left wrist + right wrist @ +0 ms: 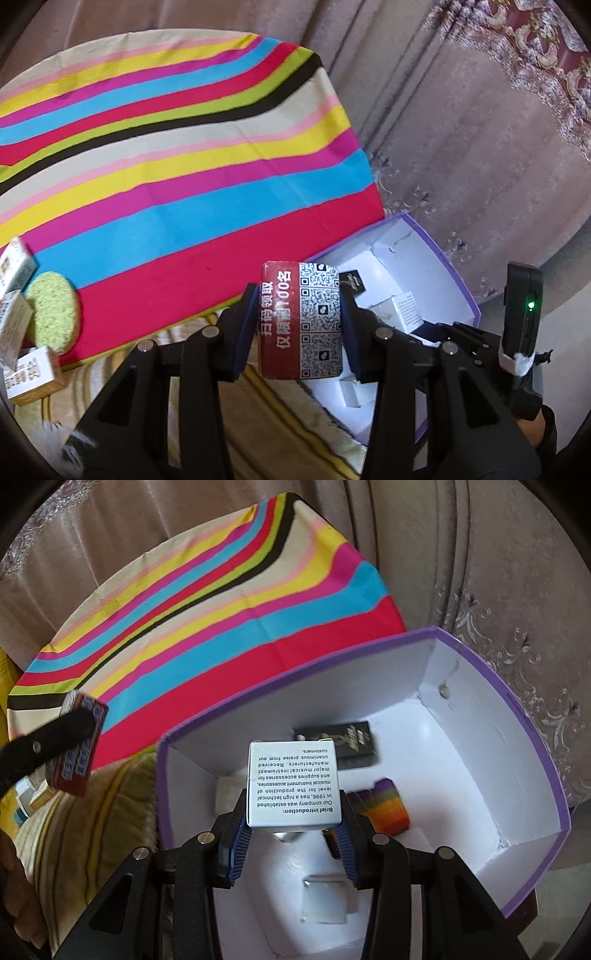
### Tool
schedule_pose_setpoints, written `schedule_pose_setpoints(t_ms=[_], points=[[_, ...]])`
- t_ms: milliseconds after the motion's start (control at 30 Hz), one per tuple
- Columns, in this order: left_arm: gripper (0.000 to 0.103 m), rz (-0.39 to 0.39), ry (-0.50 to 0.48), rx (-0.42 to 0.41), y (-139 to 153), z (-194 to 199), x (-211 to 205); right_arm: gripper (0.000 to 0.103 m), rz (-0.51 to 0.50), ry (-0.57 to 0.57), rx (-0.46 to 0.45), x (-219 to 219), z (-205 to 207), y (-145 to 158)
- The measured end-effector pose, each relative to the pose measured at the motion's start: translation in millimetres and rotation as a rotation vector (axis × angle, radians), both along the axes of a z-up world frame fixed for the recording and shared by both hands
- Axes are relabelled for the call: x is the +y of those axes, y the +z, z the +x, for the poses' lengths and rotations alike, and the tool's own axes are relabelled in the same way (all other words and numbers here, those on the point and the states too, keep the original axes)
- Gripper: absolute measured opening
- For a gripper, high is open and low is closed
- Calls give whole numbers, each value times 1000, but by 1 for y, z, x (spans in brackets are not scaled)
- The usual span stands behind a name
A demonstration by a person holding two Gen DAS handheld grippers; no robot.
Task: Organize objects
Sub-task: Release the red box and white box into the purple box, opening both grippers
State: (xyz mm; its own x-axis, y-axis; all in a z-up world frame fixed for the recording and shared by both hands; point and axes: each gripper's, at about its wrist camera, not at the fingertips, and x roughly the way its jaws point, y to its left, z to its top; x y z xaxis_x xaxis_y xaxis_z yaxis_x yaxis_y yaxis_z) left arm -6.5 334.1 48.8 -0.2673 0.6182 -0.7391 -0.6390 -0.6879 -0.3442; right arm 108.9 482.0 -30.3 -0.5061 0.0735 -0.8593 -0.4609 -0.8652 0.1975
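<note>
Striped cloth [166, 147], red QR-code box [301, 319], white "Brief Introduction" box [293, 784]

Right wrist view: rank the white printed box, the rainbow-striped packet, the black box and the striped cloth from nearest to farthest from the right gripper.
1. White printed box, clamped in the right gripper.
2. Rainbow-striped packet, just right, on the purple box's floor.
3. Black box, farther in, near the back wall.
4. Striped cloth, beyond the purple box.

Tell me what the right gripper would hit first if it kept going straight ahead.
Probably the black packet on the purple box floor; the right gripper holds the white carton over it, though depth is unclear.
</note>
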Motion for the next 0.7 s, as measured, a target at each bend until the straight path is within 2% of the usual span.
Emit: schedule_pose_setpoints(t_ms=[133,233,300,367,433,700], points=[[46,8,-65,-41,-3,6,12,43,3,-52,-25,18,13,-9],[47,-14,-115,-94,-10,11,23,43,1,-91,-35,30,21,-12],[52,-17,-154,-143,-15,15,27,44,3,-101,-40,35,24,-13],[67,-21,-170,-163,-18,18,30,51,0,-105,-47,36,26,-14],[68,-22,-159,-161,-18,20,29,55,-12,-105,-41,35,25,-14],[68,25,-77,-172,-16,14,9,55,-6,-75,-19,22,19,-4]])
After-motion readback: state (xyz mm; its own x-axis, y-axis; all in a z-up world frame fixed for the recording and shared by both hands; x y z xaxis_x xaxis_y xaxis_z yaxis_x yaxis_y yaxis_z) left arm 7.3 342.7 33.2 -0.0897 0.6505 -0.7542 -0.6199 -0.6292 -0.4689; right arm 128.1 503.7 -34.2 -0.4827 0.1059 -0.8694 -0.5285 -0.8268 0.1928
